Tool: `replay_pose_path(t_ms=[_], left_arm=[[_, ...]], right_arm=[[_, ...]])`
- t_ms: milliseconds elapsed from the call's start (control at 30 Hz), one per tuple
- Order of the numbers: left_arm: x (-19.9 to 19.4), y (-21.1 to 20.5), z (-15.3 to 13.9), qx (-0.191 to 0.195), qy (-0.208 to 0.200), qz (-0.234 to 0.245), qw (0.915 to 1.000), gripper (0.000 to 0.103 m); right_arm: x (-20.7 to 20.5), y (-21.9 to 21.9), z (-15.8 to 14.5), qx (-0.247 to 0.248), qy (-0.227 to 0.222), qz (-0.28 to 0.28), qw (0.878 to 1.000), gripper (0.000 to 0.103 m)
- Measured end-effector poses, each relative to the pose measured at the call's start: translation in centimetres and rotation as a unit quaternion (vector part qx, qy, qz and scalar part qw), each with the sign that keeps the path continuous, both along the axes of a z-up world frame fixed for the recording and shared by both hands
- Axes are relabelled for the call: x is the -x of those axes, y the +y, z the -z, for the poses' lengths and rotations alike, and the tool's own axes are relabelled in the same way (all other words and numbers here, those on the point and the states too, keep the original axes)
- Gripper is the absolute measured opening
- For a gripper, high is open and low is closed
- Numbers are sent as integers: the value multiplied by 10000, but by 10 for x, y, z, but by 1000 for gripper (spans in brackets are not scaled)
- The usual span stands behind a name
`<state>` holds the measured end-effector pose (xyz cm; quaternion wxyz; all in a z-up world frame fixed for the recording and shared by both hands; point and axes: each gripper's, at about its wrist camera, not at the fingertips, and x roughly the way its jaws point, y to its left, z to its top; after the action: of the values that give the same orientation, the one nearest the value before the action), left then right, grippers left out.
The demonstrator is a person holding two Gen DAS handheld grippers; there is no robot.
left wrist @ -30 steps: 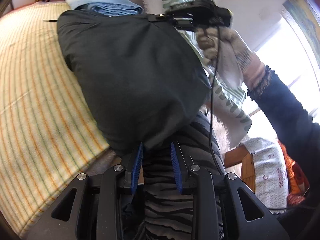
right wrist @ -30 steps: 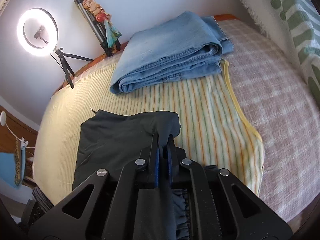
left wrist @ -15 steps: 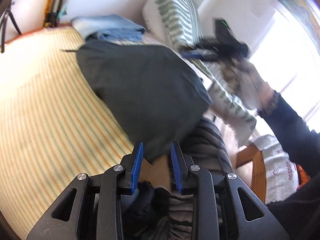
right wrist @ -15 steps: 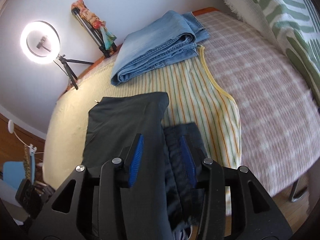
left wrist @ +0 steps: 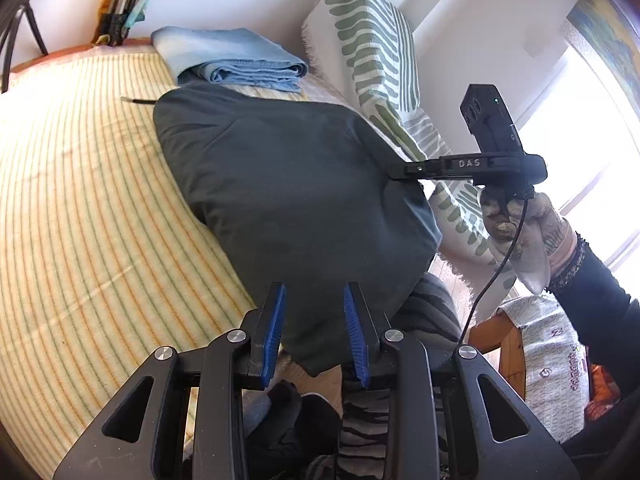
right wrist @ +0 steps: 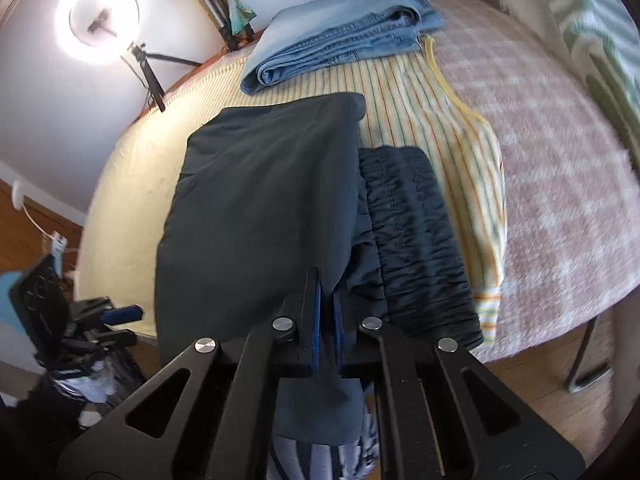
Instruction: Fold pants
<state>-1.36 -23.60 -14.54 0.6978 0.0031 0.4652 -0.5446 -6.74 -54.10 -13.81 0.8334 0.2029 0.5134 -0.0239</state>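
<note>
Meanwhile, dark green pants (right wrist: 260, 200) are lying folded over on the yellow striped bed cover (left wrist: 80, 208), their near edge hanging past the bed's edge. Beside the pants' gathered waistband (right wrist: 416, 240), the right tool (right wrist: 326, 300) is pinching a fold of the dark cloth — blue pads nearly together. At the pants' overhanging corner, the left tool (left wrist: 314, 330) is sitting released, fingers (left wrist: 274, 332) spread either side of the fabric. Beyond the pants, folded jeans (right wrist: 344, 28) are resting — near a ring light (right wrist: 98, 20).
</note>
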Motion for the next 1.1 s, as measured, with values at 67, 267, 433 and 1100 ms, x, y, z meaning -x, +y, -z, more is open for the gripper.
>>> replay_pose_path(t_ms=[67, 267, 433, 1100], left_arm=[[2, -2, -6, 54, -91, 16, 9999, 28], [7, -19, -9, 72, -270, 131, 9995, 28], [10, -37, 6, -87, -204, 340, 9992, 28], [14, -15, 31, -13, 241, -148, 9996, 28]], right_arm=[[-1, -6, -6, 487, 114, -66, 9987, 3], [-2, -34, 4, 137, 349, 83, 9993, 5], [-7, -33, -16, 490, 214, 86, 9985, 19], [-183, 122, -3, 359, -171, -2082, 9773, 32]])
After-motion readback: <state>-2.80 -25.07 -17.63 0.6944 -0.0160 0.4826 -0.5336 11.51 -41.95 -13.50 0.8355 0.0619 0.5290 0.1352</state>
